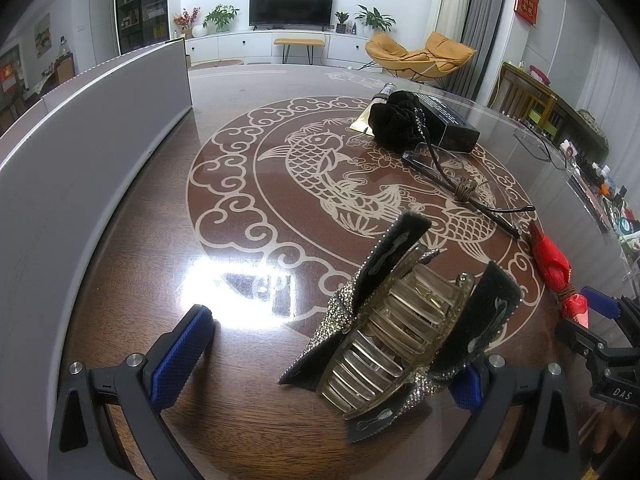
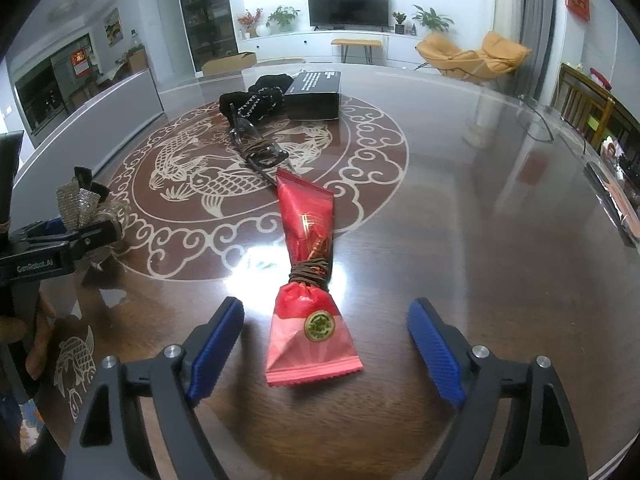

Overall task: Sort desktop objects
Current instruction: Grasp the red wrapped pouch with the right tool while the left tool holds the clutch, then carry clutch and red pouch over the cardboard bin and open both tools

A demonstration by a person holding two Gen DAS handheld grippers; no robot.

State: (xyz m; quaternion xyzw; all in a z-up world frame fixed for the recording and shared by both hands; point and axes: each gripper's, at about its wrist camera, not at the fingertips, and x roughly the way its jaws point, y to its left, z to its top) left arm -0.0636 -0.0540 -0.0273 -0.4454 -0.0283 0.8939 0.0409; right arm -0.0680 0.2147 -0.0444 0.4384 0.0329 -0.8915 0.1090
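Observation:
A black bow hair claw (image 1: 400,320) with rhinestone edging and a clear comb lies on the table between my left gripper's (image 1: 328,344) fingers. It rests against the right finger, while the left pad (image 1: 184,352) stands well clear of it, so the jaws are open. A red snack packet (image 2: 312,240), bound near its middle by a brown cord (image 2: 310,272), lies flat between my right gripper's (image 2: 326,308) blue pads. Neither pad touches it; this gripper is open. The packet (image 1: 552,264) also shows at the right of the left wrist view.
Folded glasses (image 1: 440,168) with a brown tie, a black scrunchie (image 1: 396,120), a black box (image 1: 452,120) and a gold sachet (image 1: 362,124) lie toward the far side. Clear-framed glasses (image 1: 536,144) sit at the right. A long grey panel (image 1: 100,128) borders the table's left.

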